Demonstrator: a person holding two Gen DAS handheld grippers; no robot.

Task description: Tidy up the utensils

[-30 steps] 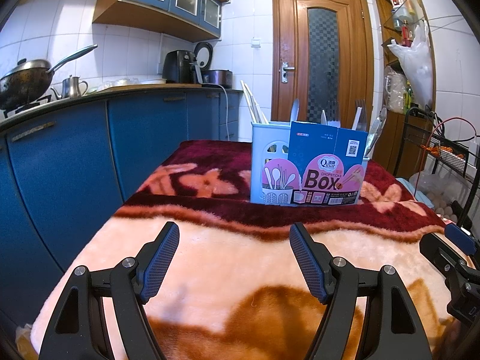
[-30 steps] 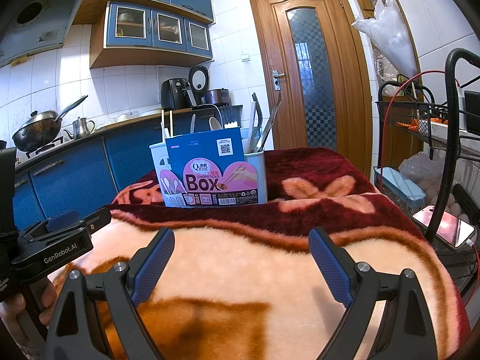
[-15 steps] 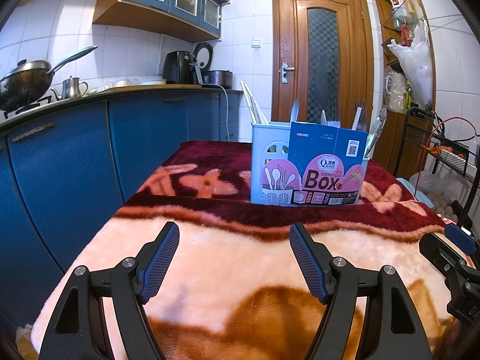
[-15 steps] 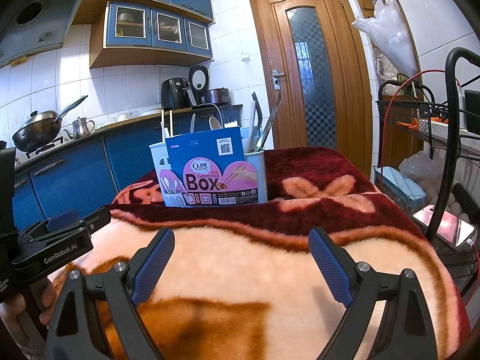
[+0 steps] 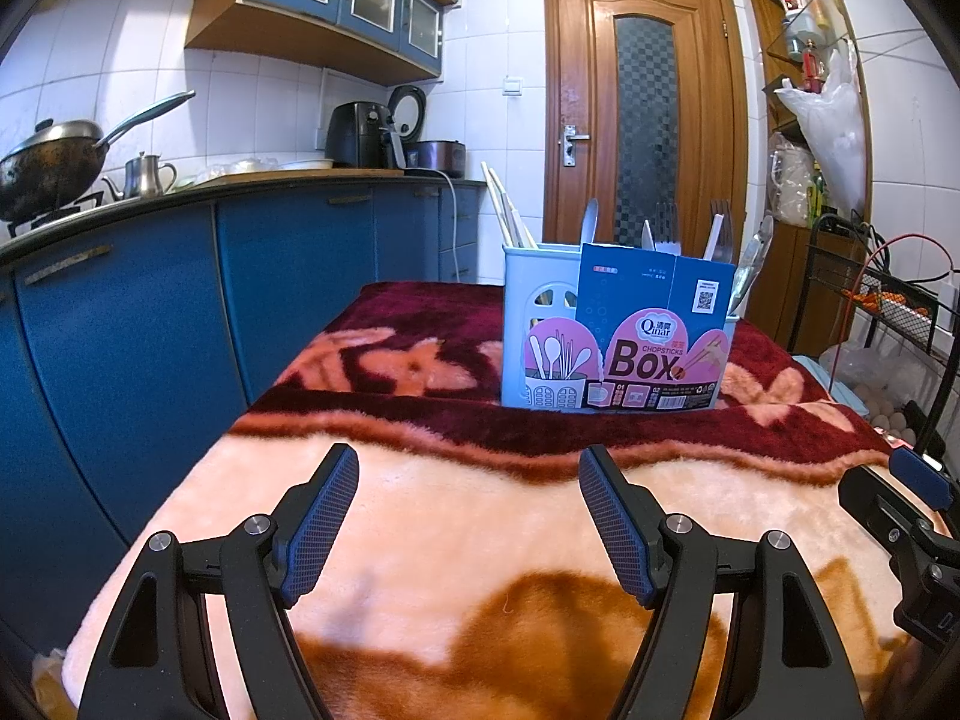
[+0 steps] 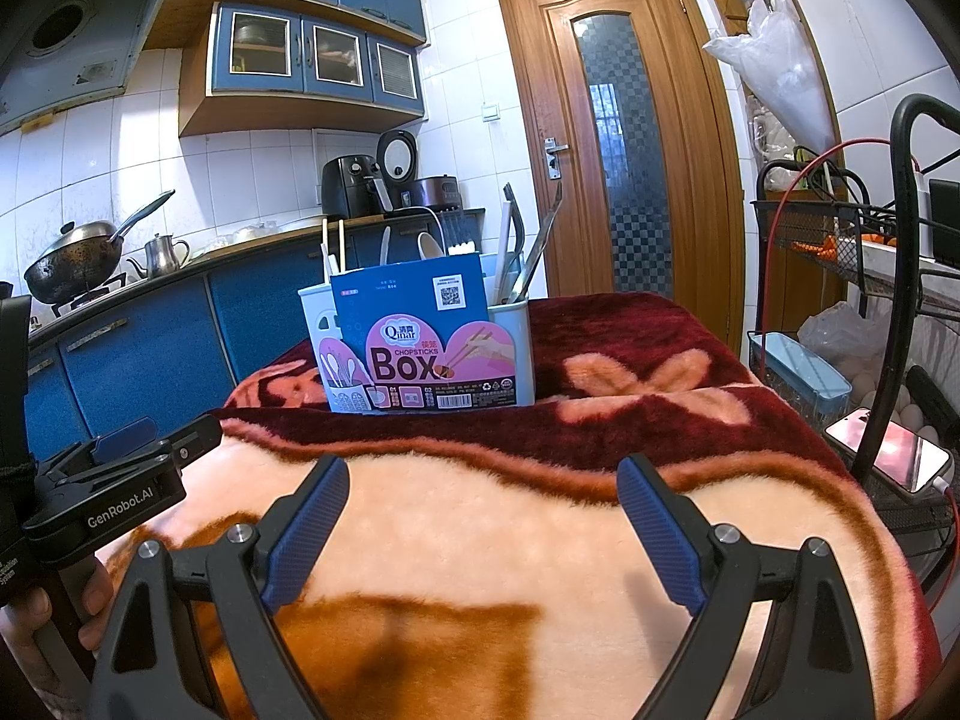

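Between the left fingers [image 5: 468,519] and between the right fingers [image 6: 483,531] lies nothing but blanket: both pairs are spread wide and released, hovering low over the near part of the desk [image 5: 420,516], side by side. Each pad is a dark blue, finely ribbed strip of rubbery look on a black frame with silver pivot bolts.

Beyond them the blanket [image 6: 540,510] is thick plush, peach near the fingers and deep red with pale flowers farther off; it would give under any press and let a thin handle sink in. No loose utensil shows on it in either view.

The utensils [image 6: 522,252] stand upright in a pale blue plastic holder [image 5: 540,324] on the red band, well apart from both pairs of fingers. It has slotted walls and a glossy cardboard label [image 6: 420,336] across its front. Pale chopsticks [image 5: 510,210] lean at its left end; forks, a spoon and flat metal pieces rise in the middle and right.

Such a scene fits two stages: utensils about to be sorted among the holder's sections, or a sorting finished with the fingers drawn clear. Which section holds what is hidden behind the label.

Should any piece need handling, I judge it best pinched high on its shaft, pads square to the flat, and lifted straight up, since the light holder could tip on the soft blanket.
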